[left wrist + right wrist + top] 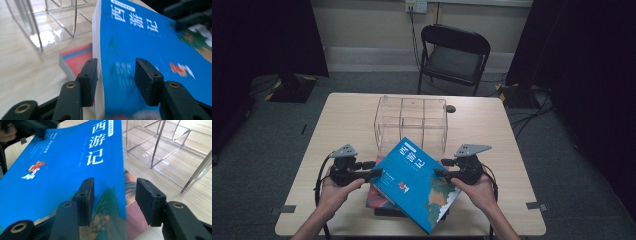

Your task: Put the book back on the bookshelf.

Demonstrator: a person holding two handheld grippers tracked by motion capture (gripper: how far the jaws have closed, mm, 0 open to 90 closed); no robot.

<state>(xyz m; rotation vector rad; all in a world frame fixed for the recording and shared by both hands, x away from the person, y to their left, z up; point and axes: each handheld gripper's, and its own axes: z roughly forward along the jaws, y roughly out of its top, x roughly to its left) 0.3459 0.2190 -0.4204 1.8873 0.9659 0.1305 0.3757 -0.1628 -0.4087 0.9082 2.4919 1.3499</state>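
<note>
The surface (512,150) is wide and mostly bare, with open room to my left and right. The folding chair (454,55) stands well behind it, out of the way.

The clear divided box (411,120) sits mid-surface, just beyond the work. Its thin walls look brittle to me, and they are the nearest edge to mind.

The blue book (417,182) is up off the surface, tilted, with its far corner close to the box front. Its near corner hangs toward the surface's front edge. I judge it a thick paperback: moderately heavy, with a glossy and probably slippery cover, and likely to sag if held by one edge only. Gripping both long edges near the middle seems right.

Beneath it lies a red-covered book (75,58) on a small stack.

The left tool (373,169) straddles the book's left edge. One pad sits against the page block and the other on the cover, so I read it as clamped. The right tool (442,167) straddles the opposite edge, but a sliver shows beside one pad. I cannot tell whether it truly grips.
</note>
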